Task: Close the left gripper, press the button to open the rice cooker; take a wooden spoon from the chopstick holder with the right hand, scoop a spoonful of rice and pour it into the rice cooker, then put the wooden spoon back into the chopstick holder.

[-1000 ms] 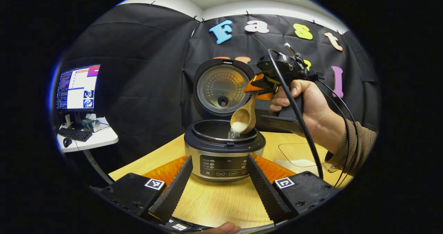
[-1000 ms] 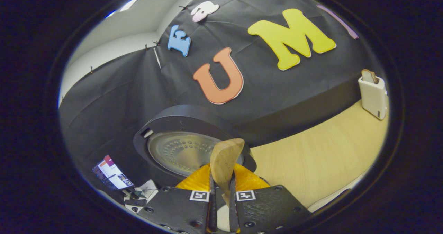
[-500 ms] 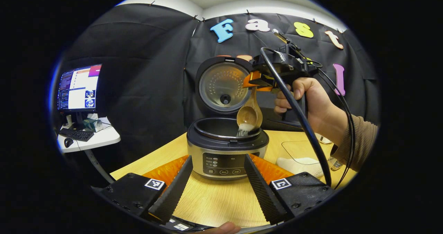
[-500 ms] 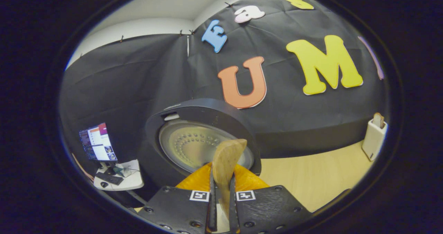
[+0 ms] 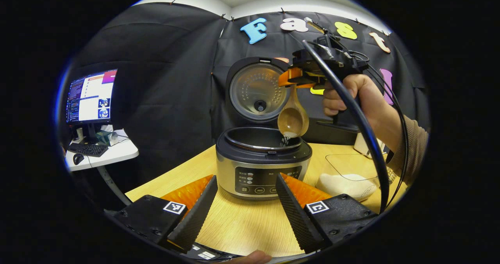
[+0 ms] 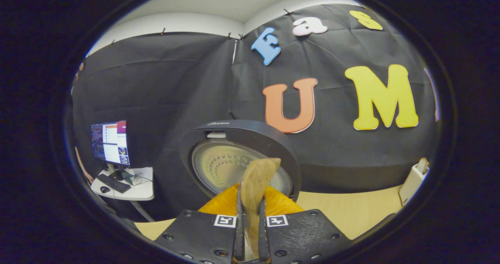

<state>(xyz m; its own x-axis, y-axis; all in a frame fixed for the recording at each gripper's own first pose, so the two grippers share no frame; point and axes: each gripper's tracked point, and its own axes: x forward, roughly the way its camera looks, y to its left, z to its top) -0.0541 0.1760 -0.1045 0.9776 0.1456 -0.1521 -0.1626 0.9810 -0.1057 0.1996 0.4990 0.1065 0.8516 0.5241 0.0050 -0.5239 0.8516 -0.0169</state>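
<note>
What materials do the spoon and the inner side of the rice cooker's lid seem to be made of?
Spoon: wood, judging by its warm brown colour and matte surface. Lid inner plate: probably metal, since it looks silvery, slightly shiny, with rows of small dimples. Its dark outer rim looks like plastic, though this is uncertain.

Your left gripper view sits low over the wooden table (image 5: pixel 242 225), close to the front of the rice cooker (image 5: pixel 263 166), and faces level toward the booth's back wall, with your right hand (image 5: pixel 363 100) and its gripper raised at upper right. Your right gripper view rides above the cooker, tilted slightly upward, very near the raised lid (image 6: pixel 238 166). Both share that lid, the monitor (image 6: pixel 109 143) on the side desk, and the back wall.
</note>
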